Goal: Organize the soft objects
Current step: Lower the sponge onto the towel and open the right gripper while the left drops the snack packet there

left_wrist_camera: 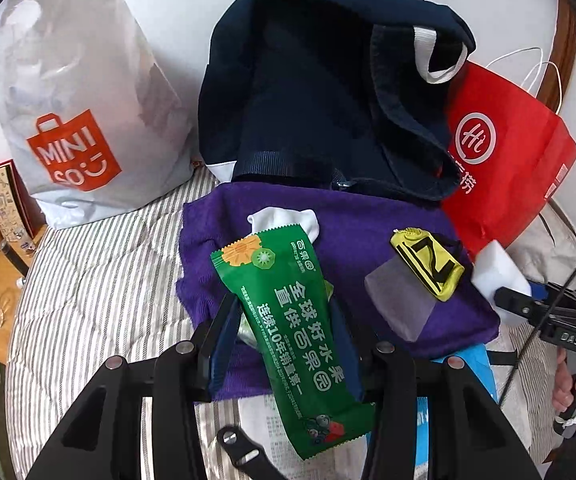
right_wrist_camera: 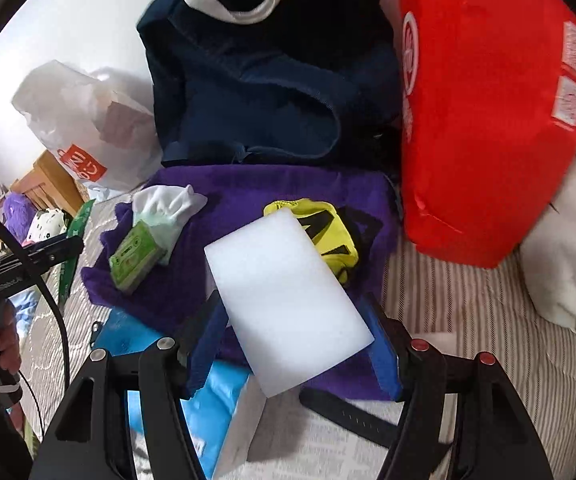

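Note:
My left gripper [left_wrist_camera: 284,316] is shut on a green snack packet [left_wrist_camera: 288,320] and holds it above a purple towel [left_wrist_camera: 352,216] on the bed. My right gripper [right_wrist_camera: 292,312] is shut on a white sponge block [right_wrist_camera: 284,292], also over the purple towel [right_wrist_camera: 248,188]. On the towel lie a white sock [left_wrist_camera: 284,218], a grey sponge block [left_wrist_camera: 402,300], a yellow-black pouch [left_wrist_camera: 428,264] and a small green pack [right_wrist_camera: 136,254]. The sock [right_wrist_camera: 168,204] and pouch [right_wrist_camera: 328,232] also show in the right wrist view. An open navy bag [left_wrist_camera: 300,92] stands behind the towel.
A white MINISO bag [left_wrist_camera: 76,112] stands at the back left, a red paper bag [left_wrist_camera: 508,152] at the back right. A blue pack [right_wrist_camera: 216,396] lies near the towel's front edge. The striped bedsheet [left_wrist_camera: 100,292] spreads left; a white pillow [right_wrist_camera: 560,256] lies right.

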Demonstrator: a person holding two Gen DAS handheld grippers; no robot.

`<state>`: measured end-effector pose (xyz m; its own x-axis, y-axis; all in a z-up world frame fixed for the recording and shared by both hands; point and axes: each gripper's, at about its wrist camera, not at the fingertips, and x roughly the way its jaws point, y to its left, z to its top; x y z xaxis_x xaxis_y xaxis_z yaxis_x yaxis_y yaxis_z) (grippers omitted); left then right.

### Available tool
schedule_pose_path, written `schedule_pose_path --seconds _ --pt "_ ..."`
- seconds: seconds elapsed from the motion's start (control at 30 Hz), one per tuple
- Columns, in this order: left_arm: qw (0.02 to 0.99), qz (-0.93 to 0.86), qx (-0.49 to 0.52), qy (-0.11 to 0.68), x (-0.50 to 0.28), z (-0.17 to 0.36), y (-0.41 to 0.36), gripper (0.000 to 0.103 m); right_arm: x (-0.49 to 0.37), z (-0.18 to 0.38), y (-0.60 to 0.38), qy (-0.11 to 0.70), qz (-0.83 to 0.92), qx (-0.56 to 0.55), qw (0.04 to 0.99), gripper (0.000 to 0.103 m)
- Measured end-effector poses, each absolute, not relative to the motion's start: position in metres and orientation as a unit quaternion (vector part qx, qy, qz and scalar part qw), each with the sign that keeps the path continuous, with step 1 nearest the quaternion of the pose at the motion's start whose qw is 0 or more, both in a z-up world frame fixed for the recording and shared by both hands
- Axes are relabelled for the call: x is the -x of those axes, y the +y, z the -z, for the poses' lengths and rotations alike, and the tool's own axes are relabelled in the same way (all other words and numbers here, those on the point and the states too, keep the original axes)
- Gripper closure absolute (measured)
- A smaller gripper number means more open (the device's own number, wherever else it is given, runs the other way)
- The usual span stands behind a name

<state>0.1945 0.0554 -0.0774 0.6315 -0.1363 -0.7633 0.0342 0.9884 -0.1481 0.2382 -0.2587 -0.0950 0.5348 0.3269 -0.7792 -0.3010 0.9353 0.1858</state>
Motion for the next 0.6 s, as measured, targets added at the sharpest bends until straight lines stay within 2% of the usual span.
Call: schedule_pose_path --seconds 0.4,0.6 --pt "0.9 0.046 0.066 0.428 -0.214 0.08 0.061 0.059 -0.278 0.129 -0.208 0.492 -0.225 0.018 0.841 0.038" --pt "0.899 0.046 0.065 0.431 -0.216 0.082 0.063 0.059 -0.281 0.133 -0.203 0.502 -0.238 0.019 0.831 0.031"
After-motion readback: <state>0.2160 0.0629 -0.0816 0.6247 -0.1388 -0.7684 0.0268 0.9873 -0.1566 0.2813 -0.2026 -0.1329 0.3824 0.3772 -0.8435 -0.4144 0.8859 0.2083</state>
